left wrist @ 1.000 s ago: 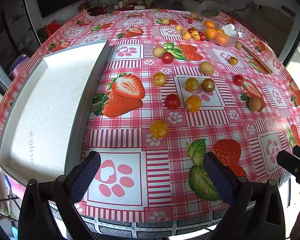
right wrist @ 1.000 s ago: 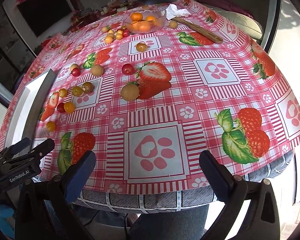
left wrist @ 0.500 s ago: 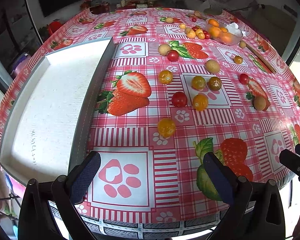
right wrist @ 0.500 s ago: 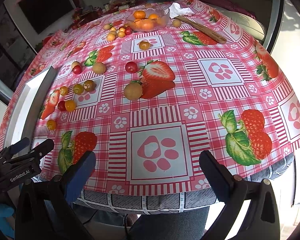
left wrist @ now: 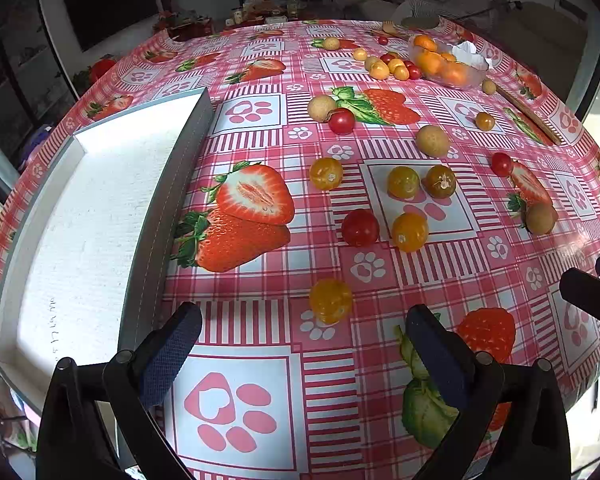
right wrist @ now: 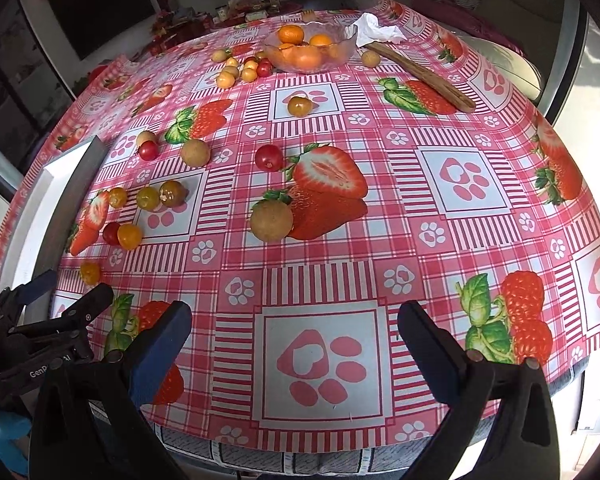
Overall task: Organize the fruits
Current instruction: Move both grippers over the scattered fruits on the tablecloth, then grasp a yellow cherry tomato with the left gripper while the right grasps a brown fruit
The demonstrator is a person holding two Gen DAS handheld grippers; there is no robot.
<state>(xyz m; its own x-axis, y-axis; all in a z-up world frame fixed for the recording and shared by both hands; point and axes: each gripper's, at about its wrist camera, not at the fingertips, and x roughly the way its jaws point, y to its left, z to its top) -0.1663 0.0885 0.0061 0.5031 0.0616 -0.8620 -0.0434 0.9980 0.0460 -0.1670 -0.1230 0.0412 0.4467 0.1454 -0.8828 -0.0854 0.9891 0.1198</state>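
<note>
Several small fruits lie loose on the strawberry-print tablecloth. My left gripper (left wrist: 304, 336) is open and empty, just short of a yellow tomato (left wrist: 330, 300). Beyond it lie a red tomato (left wrist: 360, 227) and an orange one (left wrist: 410, 232). An empty white tray (left wrist: 80, 216) with a grey rim sits at the left. My right gripper (right wrist: 294, 330) is open and empty near the table's front edge. A brown longan (right wrist: 271, 221) lies ahead of it, a red tomato (right wrist: 269, 157) farther back. The left gripper shows at the lower left of the right wrist view (right wrist: 52, 300).
A glass bowl (right wrist: 310, 49) of oranges stands at the far side, with a cluster of small fruits (right wrist: 240, 70) beside it. A crumpled tissue (right wrist: 380, 32) and a wooden stick (right wrist: 420, 76) lie to its right. The right gripper's tip (left wrist: 592, 292) shows at the right edge.
Both grippers have moved forward over the table. The yellow tomato is now closer to the left gripper's fingers. Both stay open.
</note>
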